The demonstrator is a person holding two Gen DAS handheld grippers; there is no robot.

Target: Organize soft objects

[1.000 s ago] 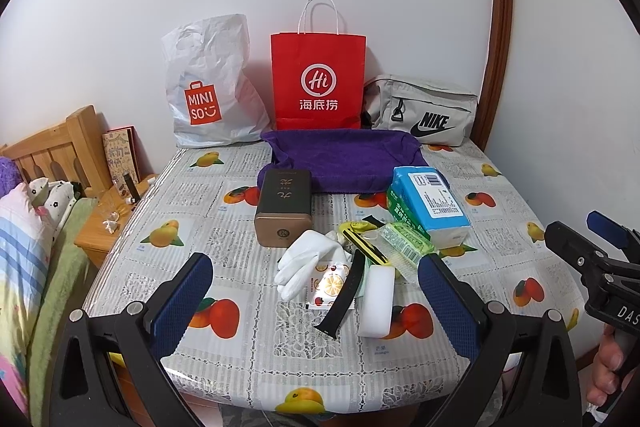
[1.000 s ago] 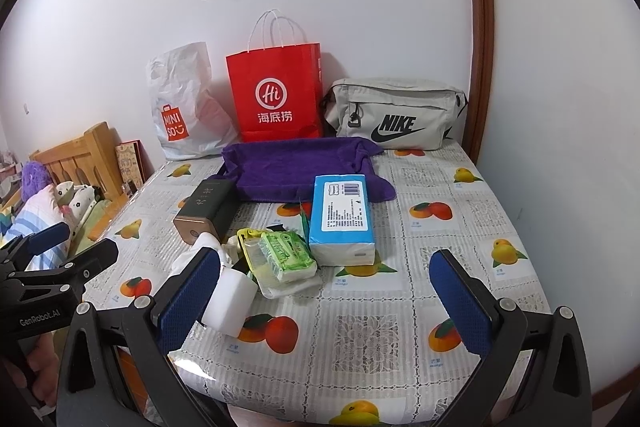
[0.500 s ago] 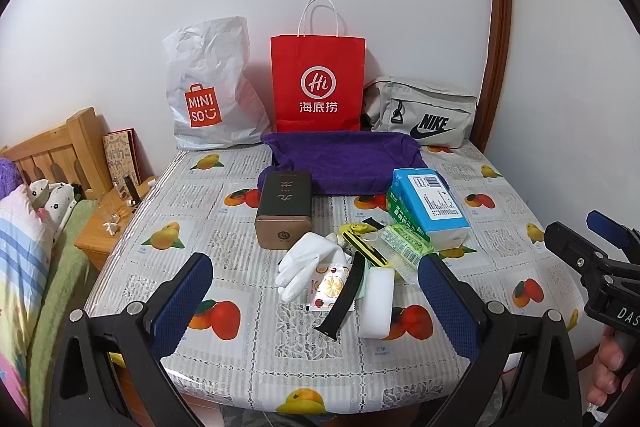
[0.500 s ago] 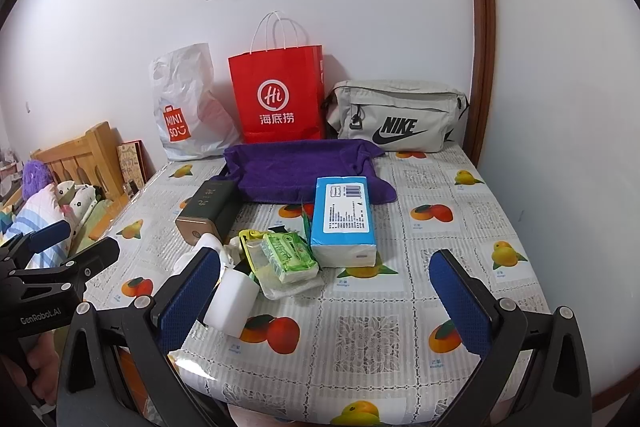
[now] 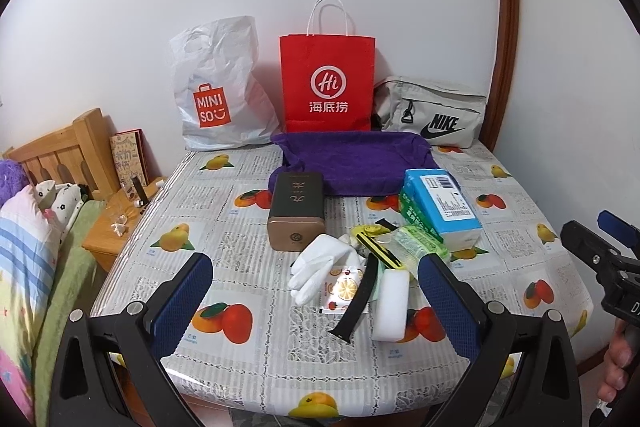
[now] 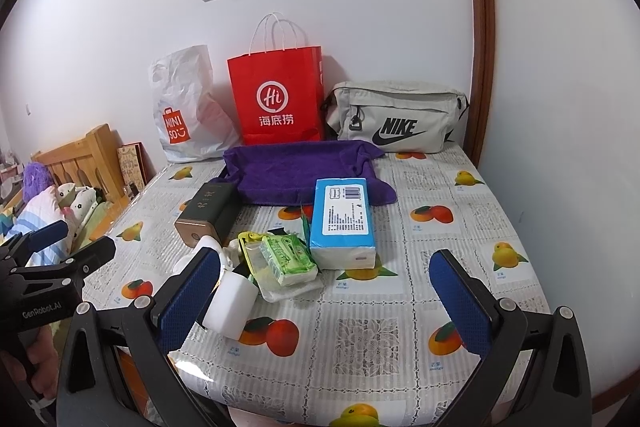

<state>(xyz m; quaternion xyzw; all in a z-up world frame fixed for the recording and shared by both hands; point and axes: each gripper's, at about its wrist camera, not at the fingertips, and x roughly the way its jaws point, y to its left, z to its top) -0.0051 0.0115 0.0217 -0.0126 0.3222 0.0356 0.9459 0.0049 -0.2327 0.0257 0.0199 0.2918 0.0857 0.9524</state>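
Both claws hover at the near edge of the tabletop (image 5: 248,187), spread wide and holding nothing: the left claw (image 5: 316,303) faces the white glove (image 5: 320,267), the right claw (image 6: 328,299) sits near the sponge (image 6: 232,307). The soft things lie heaped mid-table, touching: glove, sponge, tissue pack (image 6: 344,219), wipes (image 6: 286,253). A grab into the heap would likely snag the black strap (image 5: 358,301) or drag neighbours along.

We are seeing bare table (image 6: 440,259) lying right of the tissue box (image 6: 344,219); clutter is crowding its left, bags (image 6: 276,99) lining the wall.
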